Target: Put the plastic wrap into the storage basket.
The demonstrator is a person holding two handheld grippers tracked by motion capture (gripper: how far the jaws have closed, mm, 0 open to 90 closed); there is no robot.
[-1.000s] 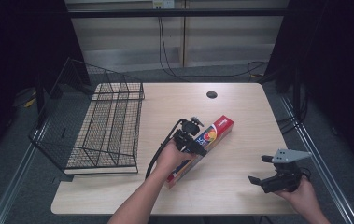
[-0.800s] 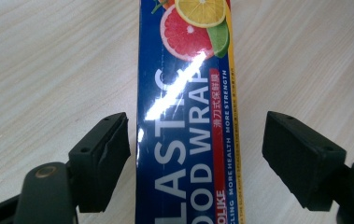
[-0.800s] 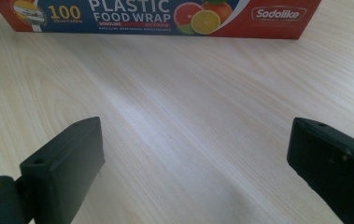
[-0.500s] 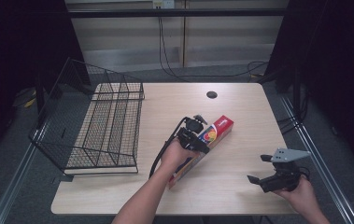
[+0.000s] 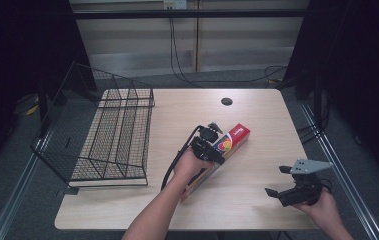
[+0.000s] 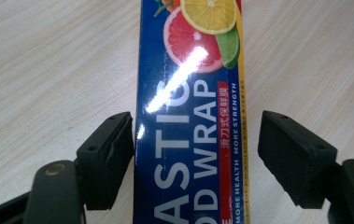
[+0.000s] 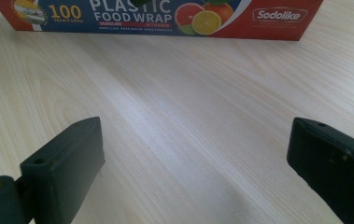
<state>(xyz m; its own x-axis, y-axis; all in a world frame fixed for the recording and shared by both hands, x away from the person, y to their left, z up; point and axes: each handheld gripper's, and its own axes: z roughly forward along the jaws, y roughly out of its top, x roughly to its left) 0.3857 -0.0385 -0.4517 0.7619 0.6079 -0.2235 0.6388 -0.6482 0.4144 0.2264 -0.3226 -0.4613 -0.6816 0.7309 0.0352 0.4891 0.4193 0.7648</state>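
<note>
A long blue and red plastic food wrap box (image 5: 235, 135) lies flat and slantwise at the table's middle. My left gripper (image 5: 208, 144) is over its middle, open. In the left gripper view the box (image 6: 188, 116) runs between the two jaws: the left jaw is at its edge, the right jaw stands a little clear of it. My right gripper (image 5: 276, 181) is held open near the front right of the table. In the right gripper view bare wood lies between its jaws and the box (image 7: 165, 14) is farther off.
A black wire rack (image 5: 112, 130) with tall sides stands on the left part of the wooden table (image 5: 257, 210). A round cable hole (image 5: 226, 101) sits near the far edge. Cables hang behind the table.
My left gripper has shifted slightly to the right over the box. The right gripper has hardly moved.
</note>
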